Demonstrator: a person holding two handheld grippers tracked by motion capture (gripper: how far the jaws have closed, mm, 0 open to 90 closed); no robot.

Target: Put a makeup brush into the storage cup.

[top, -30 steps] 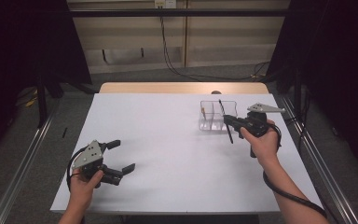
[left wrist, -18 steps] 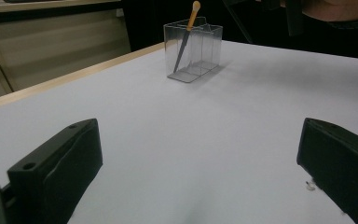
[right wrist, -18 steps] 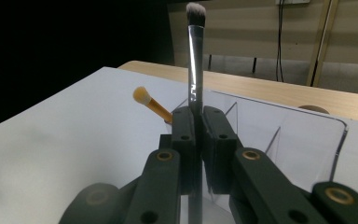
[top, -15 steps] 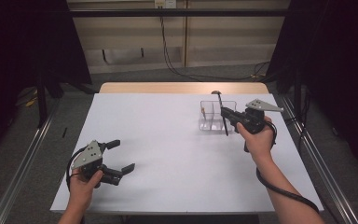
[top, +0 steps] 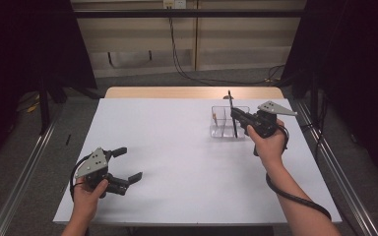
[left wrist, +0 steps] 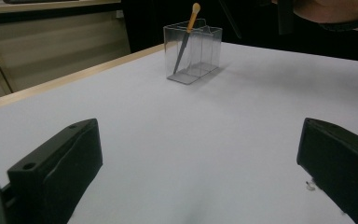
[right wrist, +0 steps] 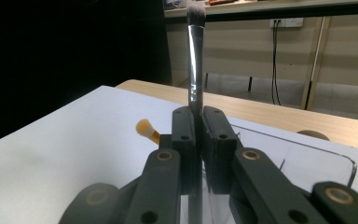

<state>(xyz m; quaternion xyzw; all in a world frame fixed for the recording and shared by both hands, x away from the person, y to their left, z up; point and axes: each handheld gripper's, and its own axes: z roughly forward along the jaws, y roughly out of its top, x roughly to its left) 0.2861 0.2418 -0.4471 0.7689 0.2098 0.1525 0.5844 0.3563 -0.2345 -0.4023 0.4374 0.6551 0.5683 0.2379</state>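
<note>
- Upright in the right gripper (right wrist: 196, 135), the makeup brush (right wrist: 196, 60) stands with its long axis near vertical, grey bristle tip at the top and handle running down between the jaws.
- From the high view, the brush (top: 232, 115) leans a little, its lower end over the clear box (top: 219, 129) just ahead of the right gripper (top: 237, 118).
- Those jaws are clamped tight on the brush's handle, with the pads pressed against it from both sides.
- Just to the left of that gripper's tips, an orange-tipped tool (right wrist: 145, 128) leans inside the box, its tip uppermost.
- Behind the gripper, the right hand (top: 268, 145) holds it level above the white table (top: 177, 147), forearm stretched forward.
- Well apart from the box, the left gripper (top: 128, 164) sits low near the table's near edge, jaws spread wide with nothing between them.
- Its hand (top: 88, 194) grips the body from behind.
</note>
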